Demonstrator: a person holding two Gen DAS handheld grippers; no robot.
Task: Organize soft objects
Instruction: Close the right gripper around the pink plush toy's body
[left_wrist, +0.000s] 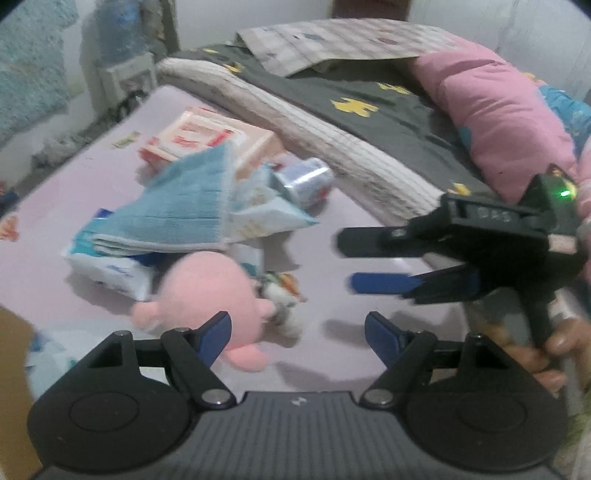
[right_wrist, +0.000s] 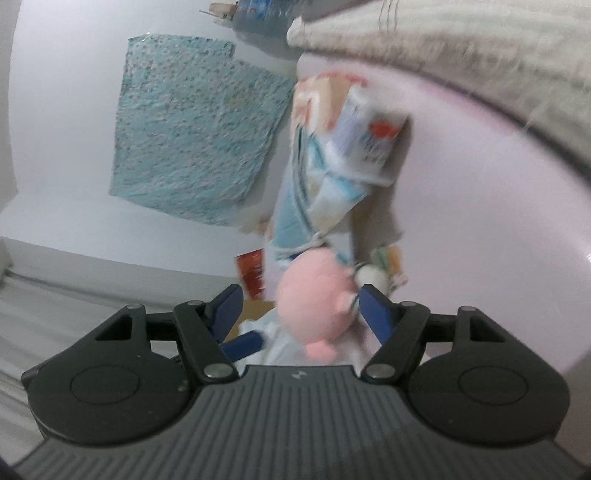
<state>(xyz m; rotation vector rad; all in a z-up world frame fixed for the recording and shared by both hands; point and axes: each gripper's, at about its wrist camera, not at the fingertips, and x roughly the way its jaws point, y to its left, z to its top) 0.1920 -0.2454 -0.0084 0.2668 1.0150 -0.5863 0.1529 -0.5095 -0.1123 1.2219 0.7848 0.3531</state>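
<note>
Soft even indoor light, motion blur, fisheye-warped edges.

A pale pink bed sheet (left_wrist: 66, 184) carries a pink plush toy (left_wrist: 210, 295), tissue packs (left_wrist: 110, 269) and a can (left_wrist: 306, 181)

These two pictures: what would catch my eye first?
Probably the pink plush toy, lying on the pale sheet just ahead of the open left gripper. Behind it rises a jumble of a folded blue towel and tissue packs. At right, the right gripper hovers open, empty.

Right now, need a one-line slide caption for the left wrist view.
Both grippers open above pink plush toy and folded blue towel on the bed.
</note>
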